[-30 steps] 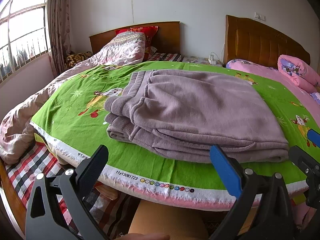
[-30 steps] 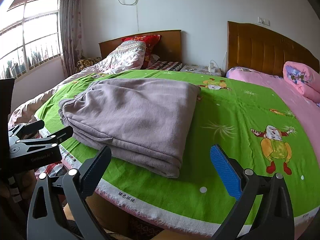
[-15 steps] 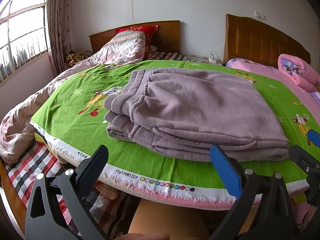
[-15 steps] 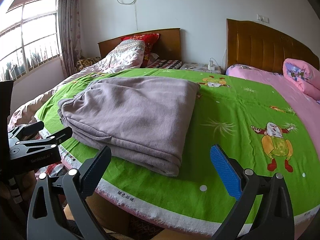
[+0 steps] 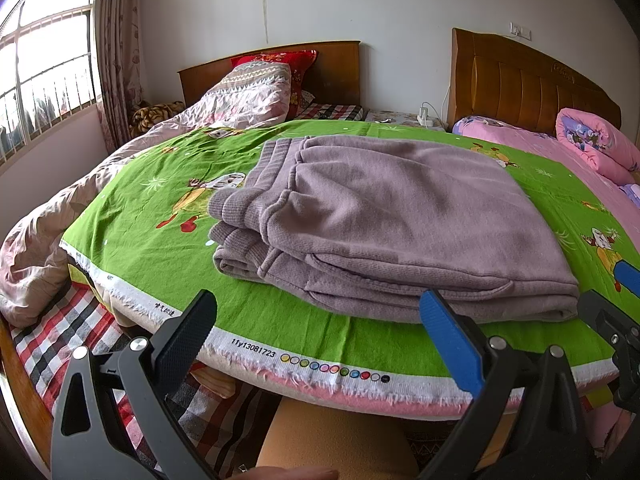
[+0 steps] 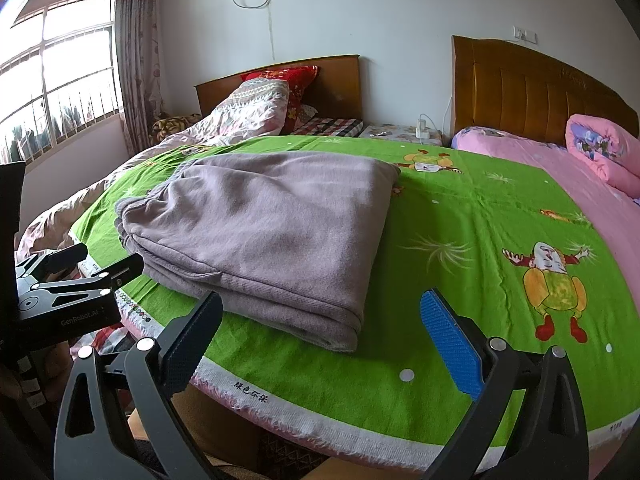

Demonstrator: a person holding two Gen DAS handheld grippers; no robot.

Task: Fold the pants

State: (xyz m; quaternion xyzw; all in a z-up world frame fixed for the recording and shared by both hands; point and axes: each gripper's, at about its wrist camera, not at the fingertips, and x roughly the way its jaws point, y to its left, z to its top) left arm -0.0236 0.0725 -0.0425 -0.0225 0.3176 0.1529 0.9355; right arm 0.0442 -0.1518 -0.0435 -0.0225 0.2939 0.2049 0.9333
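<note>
Both grippers have drifted a touch vs. a sec ago; pants look a bit closer in each view, otherwise nothing on the bed has shifted. Your left gripper [image 5: 326, 330] hangs off the near edge of the bed, fingers wide apart, holding nothing. Right gripper [image 6: 320, 330] same: fingers spread wide, empty, just short of the bed edge.

Pants [image 5: 384, 216] lie folded in a thick stack on the green sheet [image 5: 132, 208], near the front edge, waistband end toward your left, fold toward your right. Layers look roughly squared, w/ the lower ribbed edges poking out a little on the left.

Step, as I read it: folding looks about done, you're at check/tidy. Next move, if any: nudge those sticking-out edges flush, or one more fold across; that'd need both sets of fingers down at the near edge, low enough to catch all layers.

Around: pink quilt [image 6: 600, 148] far right, crumpled duvet [image 5: 44, 240] left, headboards behind. Nothing blocks the pants; only the other gripper [image 6: 64, 288] sits close at left.
</note>
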